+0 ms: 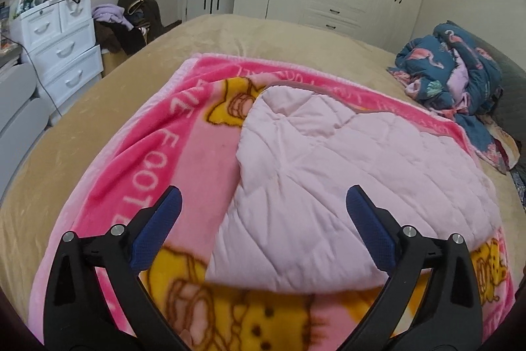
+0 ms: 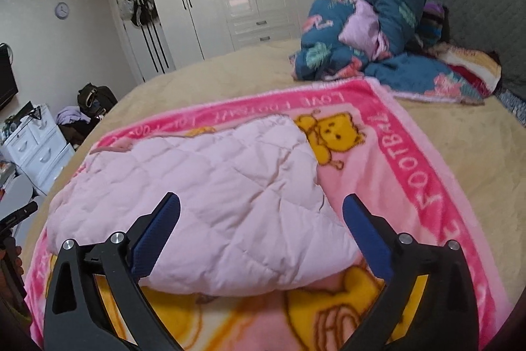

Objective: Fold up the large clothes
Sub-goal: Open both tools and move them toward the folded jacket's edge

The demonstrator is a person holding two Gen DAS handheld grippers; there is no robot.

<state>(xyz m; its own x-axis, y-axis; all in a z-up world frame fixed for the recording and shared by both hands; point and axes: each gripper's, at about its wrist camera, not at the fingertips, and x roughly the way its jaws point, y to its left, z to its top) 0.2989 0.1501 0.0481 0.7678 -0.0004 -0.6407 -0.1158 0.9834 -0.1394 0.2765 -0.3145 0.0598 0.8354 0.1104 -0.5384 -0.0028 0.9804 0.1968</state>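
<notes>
Left claw (image 1: 263, 213) hangs wide apart, empty, over the folded pale pink quilted garment (image 1: 345, 186) on the pink cartoon blanket (image 1: 184, 153); regrabbing could snag blanket too. Right claw (image 2: 261, 216) is also spread, empty; that puffy near edge (image 2: 246, 282) looks ready to spring undone.

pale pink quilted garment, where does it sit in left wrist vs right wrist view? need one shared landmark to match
Left wrist: pale pink quilted garment lies centre-right on the pink cartoon blanket.
Right wrist: pale pink quilted garment lies centre-left on the same blanket.
Shared landmark: blue flamingo-print bedding heaped behind, upper right in both.
</notes>
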